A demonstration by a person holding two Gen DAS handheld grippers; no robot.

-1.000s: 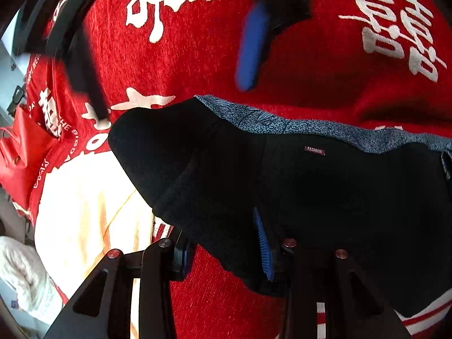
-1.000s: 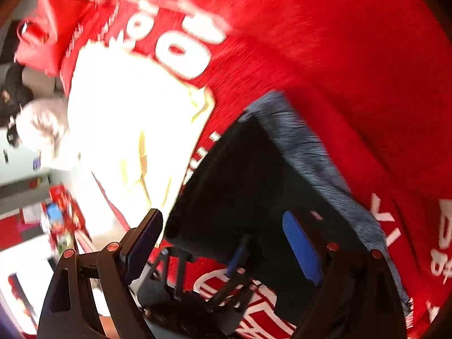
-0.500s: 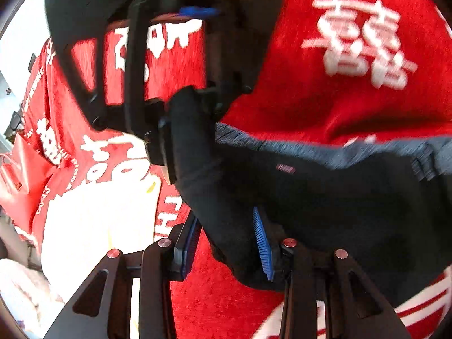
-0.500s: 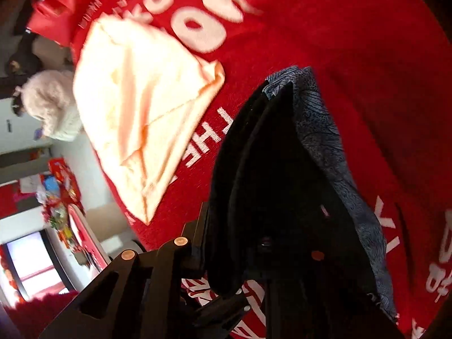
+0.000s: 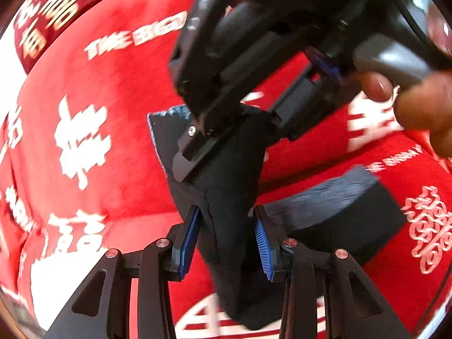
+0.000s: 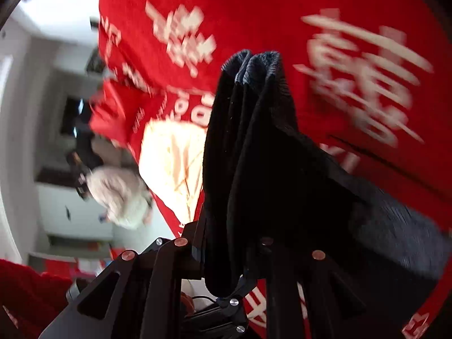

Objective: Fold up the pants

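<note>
Since half a second ago both grippers have swung the black pants (image 5: 226,186) up off the red blanket (image 5: 118,130), and the fabric now hangs bunched between them. The right gripper (image 5: 223,152) crowds the top of the left view, blocking much of the blanket; a cream cloth (image 6: 175,163) and a pale plush toy (image 6: 118,197) lie beyond. The left gripper (image 5: 227,240) has a fold of pants between its ribbed blue pads (image 5: 189,237), pressed at either side. The right gripper's jaws are closed on gathered knit layers with a grey patterned waistband.
</note>
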